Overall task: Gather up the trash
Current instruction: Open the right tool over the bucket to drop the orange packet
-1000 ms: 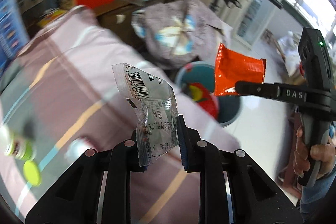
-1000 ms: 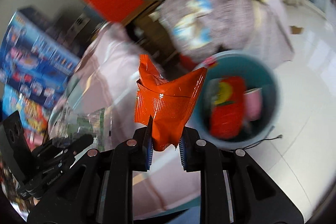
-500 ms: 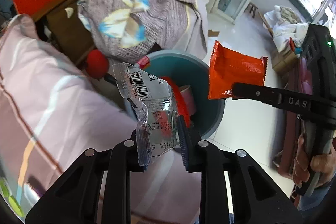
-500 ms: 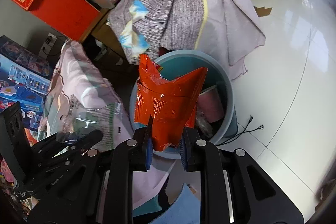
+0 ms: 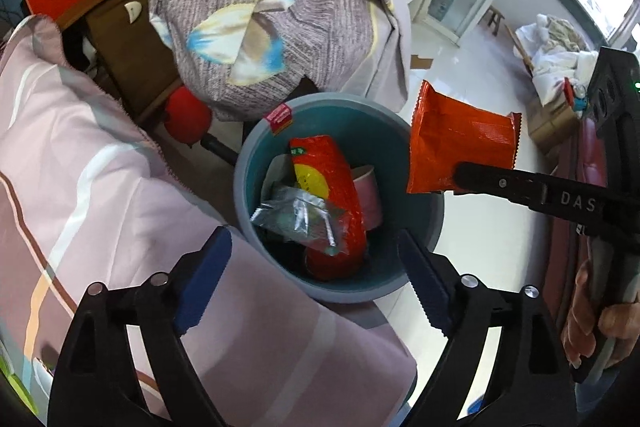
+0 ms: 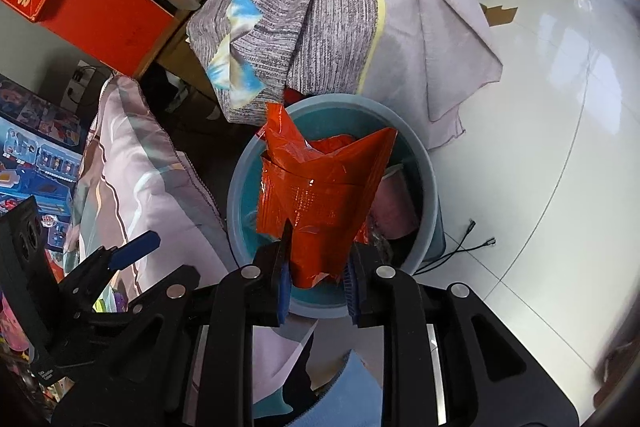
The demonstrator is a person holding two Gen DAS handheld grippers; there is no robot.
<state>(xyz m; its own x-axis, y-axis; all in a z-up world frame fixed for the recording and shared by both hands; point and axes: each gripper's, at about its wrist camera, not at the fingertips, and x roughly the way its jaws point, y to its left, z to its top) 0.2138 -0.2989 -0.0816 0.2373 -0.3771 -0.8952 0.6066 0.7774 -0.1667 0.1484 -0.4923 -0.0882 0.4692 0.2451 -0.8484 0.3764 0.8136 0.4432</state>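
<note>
Left gripper [image 5: 314,267] at the bottom of its own view, jaws just sprung wide apart, nothing between the blue pads [image 5: 202,281]. Straight beyond them, centre frame, the clear wrapper [image 5: 298,217] lies in the teal bin [image 5: 244,195], on top of a red-and-yellow packet [image 5: 332,183] with a pink cup [image 5: 370,193] beside it. Right gripper [image 6: 316,277] is clamped on the orange packet [image 6: 324,195]; in the right wrist view it sits low centre, the packet standing up in front of the bin's mouth. From the left wrist view that same packet hangs at the right of the frame, over the bin's right rim. A hand [image 5: 600,331] grips the handle at the lower right. Pink striped bedding [image 5: 92,187] fills the left side, a grey patterned cloth [image 5: 280,7] drapes above the bin, white tiled floor [image 6: 540,147] to the right.
</note>
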